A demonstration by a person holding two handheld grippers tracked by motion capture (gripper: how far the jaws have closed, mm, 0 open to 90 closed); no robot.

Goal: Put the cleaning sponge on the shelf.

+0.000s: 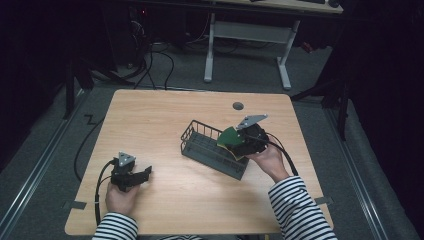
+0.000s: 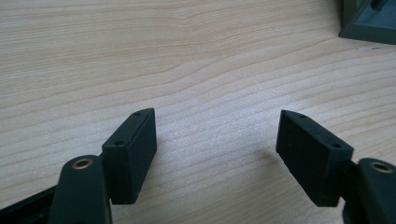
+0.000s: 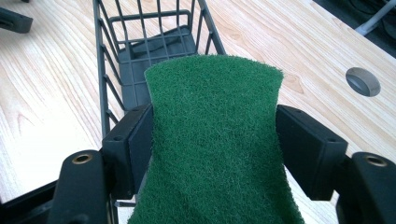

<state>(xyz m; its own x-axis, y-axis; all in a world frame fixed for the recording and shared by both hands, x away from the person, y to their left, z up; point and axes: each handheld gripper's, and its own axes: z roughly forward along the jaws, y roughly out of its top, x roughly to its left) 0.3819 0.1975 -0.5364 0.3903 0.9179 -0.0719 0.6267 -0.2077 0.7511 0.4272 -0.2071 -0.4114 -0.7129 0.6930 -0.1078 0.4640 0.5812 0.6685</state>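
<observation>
A green scouring sponge (image 1: 228, 136) with a yellow underside is pinched at its waist between the jaws of my right gripper (image 1: 236, 143). It is held tilted over the right end of a dark wire basket (image 1: 192, 131) in the middle of the table. In the right gripper view the sponge (image 3: 212, 84) bulges out past both pads of the right gripper (image 3: 215, 135), and the basket (image 3: 140, 46) lies just beyond it, nothing inside that I can see. My left gripper (image 1: 146, 172) rests at the front left, open, its jaws (image 2: 217, 135) wide apart over bare wood.
A round cable hole (image 1: 238, 106) sits in the table behind the basket, also seen in the right gripper view (image 3: 363, 81). A corner of the basket (image 2: 369, 23) shows far off in the left gripper view. White desk legs (image 1: 284, 65) stand beyond the table.
</observation>
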